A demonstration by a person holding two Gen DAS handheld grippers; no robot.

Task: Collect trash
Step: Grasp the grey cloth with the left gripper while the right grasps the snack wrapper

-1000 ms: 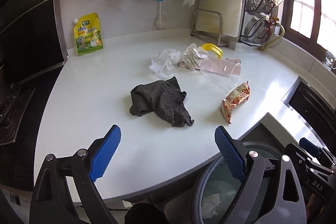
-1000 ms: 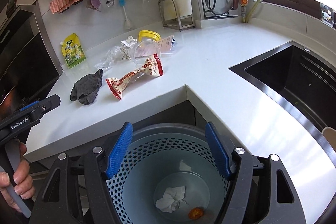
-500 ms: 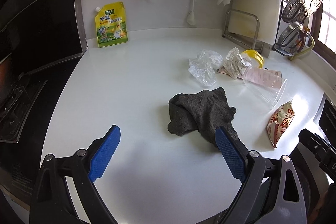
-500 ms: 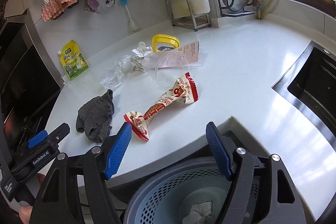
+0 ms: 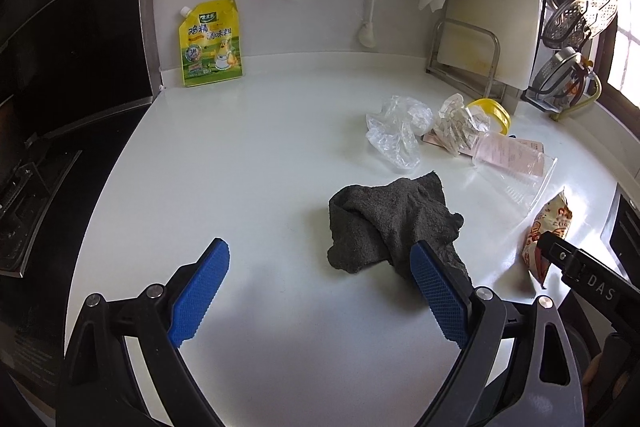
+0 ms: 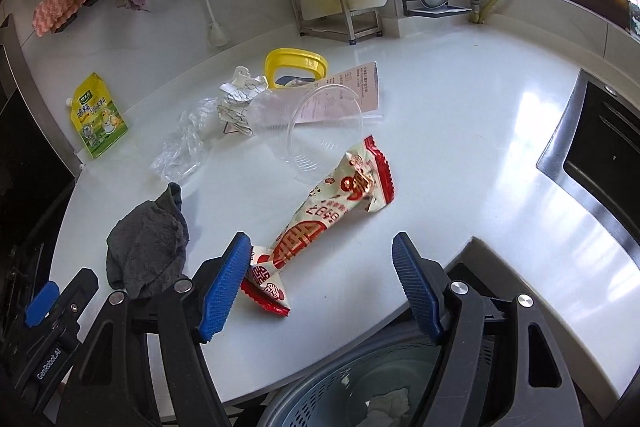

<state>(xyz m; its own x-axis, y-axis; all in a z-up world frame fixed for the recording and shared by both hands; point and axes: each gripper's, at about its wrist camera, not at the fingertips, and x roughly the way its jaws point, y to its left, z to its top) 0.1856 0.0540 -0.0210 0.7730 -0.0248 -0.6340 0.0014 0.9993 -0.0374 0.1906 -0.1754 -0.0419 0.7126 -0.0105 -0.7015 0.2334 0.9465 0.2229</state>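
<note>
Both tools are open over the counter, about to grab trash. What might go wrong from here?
1. The right tool straddles the near end of the red-and-white snack wrapper; its left finger rests by the crinkled end, so a shut may pinch only an edge and slip.
2. The clear plastic cup lying on its side touches the wrapper and may roll.
3. The left tool may grab the dark grey cloth, likely not trash.

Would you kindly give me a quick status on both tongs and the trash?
Left tongs open, empty, beside grey rag. Right tongs open, empty, over snack wrapper. Clear cup touches wrapper's far end. Bin below counter edge.
</note>
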